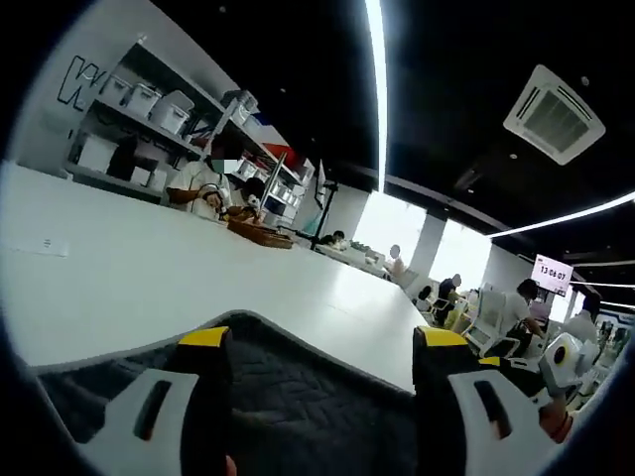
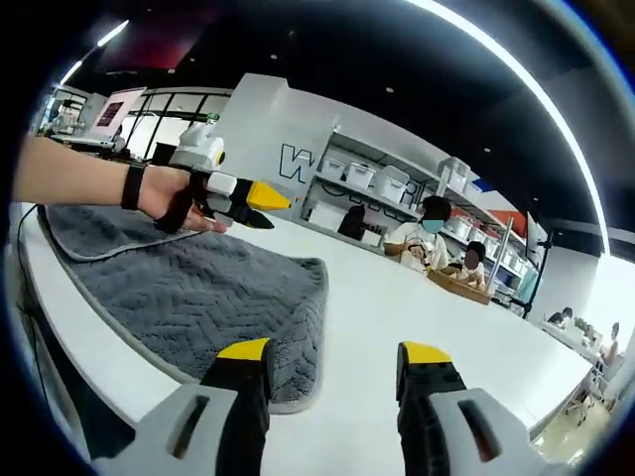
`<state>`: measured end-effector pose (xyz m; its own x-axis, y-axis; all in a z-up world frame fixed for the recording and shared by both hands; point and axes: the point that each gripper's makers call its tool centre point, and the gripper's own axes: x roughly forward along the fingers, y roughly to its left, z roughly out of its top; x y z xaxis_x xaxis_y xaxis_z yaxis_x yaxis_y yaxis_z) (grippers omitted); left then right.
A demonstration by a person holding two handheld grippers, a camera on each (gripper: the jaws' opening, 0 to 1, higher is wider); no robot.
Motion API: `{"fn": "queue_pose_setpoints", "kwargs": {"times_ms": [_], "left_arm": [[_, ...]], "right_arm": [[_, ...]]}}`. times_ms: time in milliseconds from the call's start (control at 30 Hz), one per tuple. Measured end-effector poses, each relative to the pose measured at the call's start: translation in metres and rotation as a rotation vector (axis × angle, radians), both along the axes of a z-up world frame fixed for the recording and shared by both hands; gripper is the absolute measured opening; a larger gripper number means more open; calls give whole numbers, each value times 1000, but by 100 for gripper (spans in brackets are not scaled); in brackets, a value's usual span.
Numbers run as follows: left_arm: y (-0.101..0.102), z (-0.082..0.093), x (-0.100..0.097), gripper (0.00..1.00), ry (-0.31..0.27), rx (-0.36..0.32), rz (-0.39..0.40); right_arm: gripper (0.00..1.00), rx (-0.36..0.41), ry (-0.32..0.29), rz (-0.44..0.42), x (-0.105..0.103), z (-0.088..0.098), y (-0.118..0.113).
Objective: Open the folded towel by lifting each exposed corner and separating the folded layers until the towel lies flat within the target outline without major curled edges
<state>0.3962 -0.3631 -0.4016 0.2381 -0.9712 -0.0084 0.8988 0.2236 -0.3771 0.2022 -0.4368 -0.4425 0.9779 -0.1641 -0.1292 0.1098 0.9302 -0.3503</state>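
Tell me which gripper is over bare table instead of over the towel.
The right gripper: between its yellow tips is white table, the grey towel ending by one tip. The left gripper has towel between its tips.

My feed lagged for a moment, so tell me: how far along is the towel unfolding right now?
Done: the grey towel looks largely spread on the white table, with one rounded corner lying flat near the right gripper.
In hand: nothing; both grippers are open, and the left gripper hovers above the towel.
Left: I cannot see a target outline or the far edges, so check placement and curled edges.
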Motion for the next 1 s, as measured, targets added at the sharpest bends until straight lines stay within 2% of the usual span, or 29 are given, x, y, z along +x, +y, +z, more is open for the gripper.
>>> {"fn": "queue_pose_setpoints", "kwargs": {"times_ms": [233, 333, 367, 433, 467, 700, 733, 833, 1000], "left_arm": [[11, -1, -2, 71, -21, 14, 8], [15, 4, -5, 70, -30, -12, 11], [16, 4, -7, 70, -34, -1, 5], [18, -2, -10, 69, -95, 60, -1], [19, -3, -10, 68, -100, 71, -1], [23, 1, -25, 68, -144, 85, -30], [25, 4, -27, 68, -163, 72, -32], [29, 9, -28, 68, -163, 52, -33], [34, 15, -35, 67, -189, 43, -40]], "right_arm": [[46, 0, 11, 47, 3, -3, 12], [44, -5, 8, 51, 3, -1, 14], [45, -5, 5, 54, 4, 0, 14], [44, -2, 6, 59, 4, 0, 15], [44, -1, 6, 61, 4, 0, 15], [43, -27, 29, 123, 11, 5, 26], [43, -33, 14, 138, 12, 10, 30], [43, -57, -4, 168, 12, 15, 39], [43, -27, -12, 184, 15, 19, 41]]}}
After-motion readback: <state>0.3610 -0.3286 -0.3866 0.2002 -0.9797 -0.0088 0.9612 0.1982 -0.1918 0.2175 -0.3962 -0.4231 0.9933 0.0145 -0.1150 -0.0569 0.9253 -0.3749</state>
